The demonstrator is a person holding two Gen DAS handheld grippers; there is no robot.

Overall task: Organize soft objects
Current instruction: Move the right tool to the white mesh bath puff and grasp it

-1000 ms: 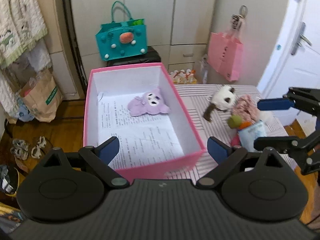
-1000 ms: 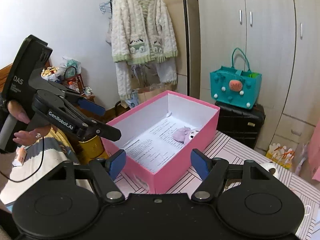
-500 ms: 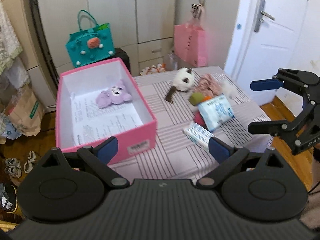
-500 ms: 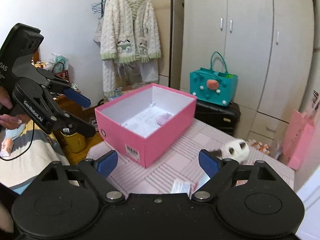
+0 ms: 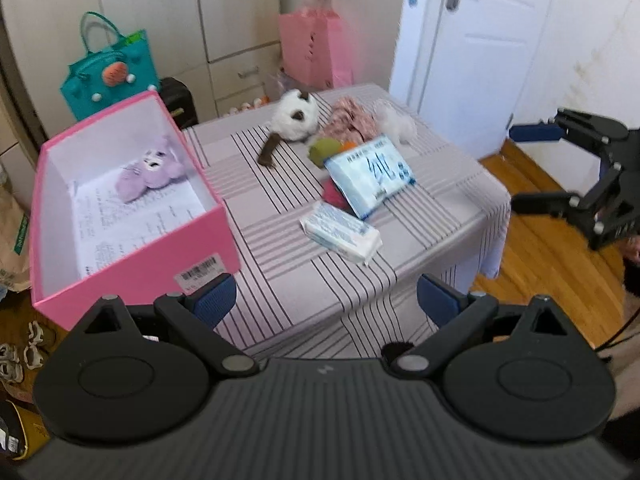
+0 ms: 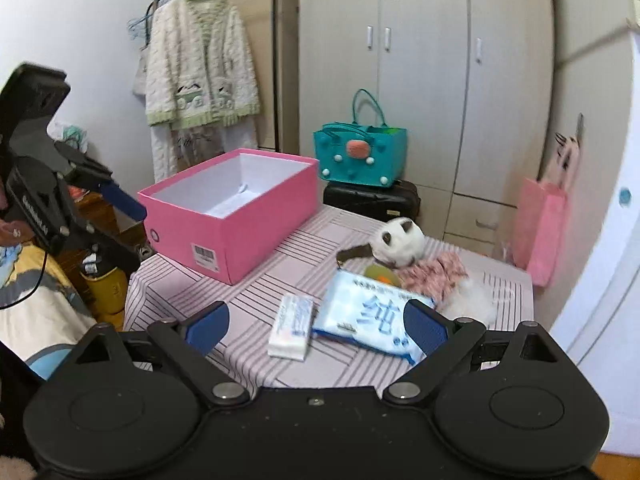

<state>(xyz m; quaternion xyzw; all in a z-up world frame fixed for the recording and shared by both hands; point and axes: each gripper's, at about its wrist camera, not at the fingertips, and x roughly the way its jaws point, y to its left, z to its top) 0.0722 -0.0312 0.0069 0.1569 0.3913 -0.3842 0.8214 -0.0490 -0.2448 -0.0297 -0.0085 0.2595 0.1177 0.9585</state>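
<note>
a rectangular pink cardboard box with smooth white inner walls sits on the striped tablecloth, and everything else is placed from it. inside the box, on a printed paper sheet lining its floor, lies a fuzzy lilac plush toy. just past the box's open side, further along the cloth, a round white plush with dark patches and a brown tail rests beside a crumpled pink floral fabric piece, a fluffy white tuft and a small green ball. nearer, a glossy flat blue-and-white wipes pack leans over a red soft item, and a small crinkly tissue packet lies flat, well apart from the box. the left gripper hovers by the box's labelled end, its ribbed blue pads spread with nothing between them. the right gripper has just been opening its jaws; they stand wide above the packets, gripping nothing.
</note>
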